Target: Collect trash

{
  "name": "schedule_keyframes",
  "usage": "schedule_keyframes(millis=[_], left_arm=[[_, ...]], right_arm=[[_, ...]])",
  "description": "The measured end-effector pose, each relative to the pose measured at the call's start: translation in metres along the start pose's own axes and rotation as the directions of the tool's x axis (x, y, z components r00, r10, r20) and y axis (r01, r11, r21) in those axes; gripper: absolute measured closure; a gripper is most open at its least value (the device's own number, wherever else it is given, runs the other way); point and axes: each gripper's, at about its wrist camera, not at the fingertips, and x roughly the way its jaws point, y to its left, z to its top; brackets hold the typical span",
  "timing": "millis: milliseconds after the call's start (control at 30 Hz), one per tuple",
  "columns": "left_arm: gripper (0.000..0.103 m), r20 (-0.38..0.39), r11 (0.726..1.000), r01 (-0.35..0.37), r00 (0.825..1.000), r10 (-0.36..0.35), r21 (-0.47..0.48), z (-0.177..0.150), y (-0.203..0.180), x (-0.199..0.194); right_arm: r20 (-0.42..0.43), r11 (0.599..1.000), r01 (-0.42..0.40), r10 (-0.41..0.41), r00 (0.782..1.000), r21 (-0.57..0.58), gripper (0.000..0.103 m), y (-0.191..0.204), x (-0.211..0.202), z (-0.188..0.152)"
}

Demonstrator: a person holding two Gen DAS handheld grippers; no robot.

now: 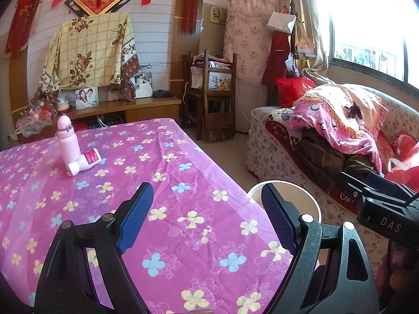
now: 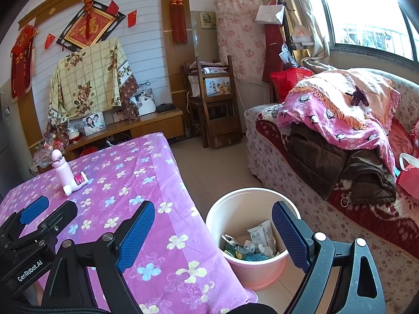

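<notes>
The left gripper [image 1: 207,219] hangs with its blue-padded jaws spread wide and nothing between them, above the near edge of a table [image 1: 183,235] draped in a pink flowered cloth. The right gripper [image 2: 213,235] is just as wide and equally unladen, poised over the table's corner and a pink bucket [image 2: 258,274] standing on the tiled floor just beside the table. Crumpled wrappers and paper trash [image 2: 251,246] lie in the bottom of the bucket. At the table's far side a pink flask [image 1: 66,141] stands upright, with a small white bottle [image 1: 85,161] lying on its side against it. A blanket-covered sofa [image 2: 327,183] sits under the window.
</notes>
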Motion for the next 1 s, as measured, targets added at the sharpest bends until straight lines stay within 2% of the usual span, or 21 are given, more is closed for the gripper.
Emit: schedule_keyframes(millis=[667, 1000], left_arm=[[0.019, -0.011, 1.000, 0.001, 1.000, -0.001, -0.002, -0.005, 0.005, 0.002], [0.019, -0.014, 1.000, 0.003, 1.000, -0.003, -0.005, -0.006, 0.003, 0.003]], right_arm=[[-0.004, 1.000, 0.001, -0.001, 1.000, -0.001, 0.014, -0.001, 0.001, -0.002], [-0.017, 1.000, 0.003, -0.003, 1.000, -0.004, 0.014, -0.005, 0.003, -0.013]])
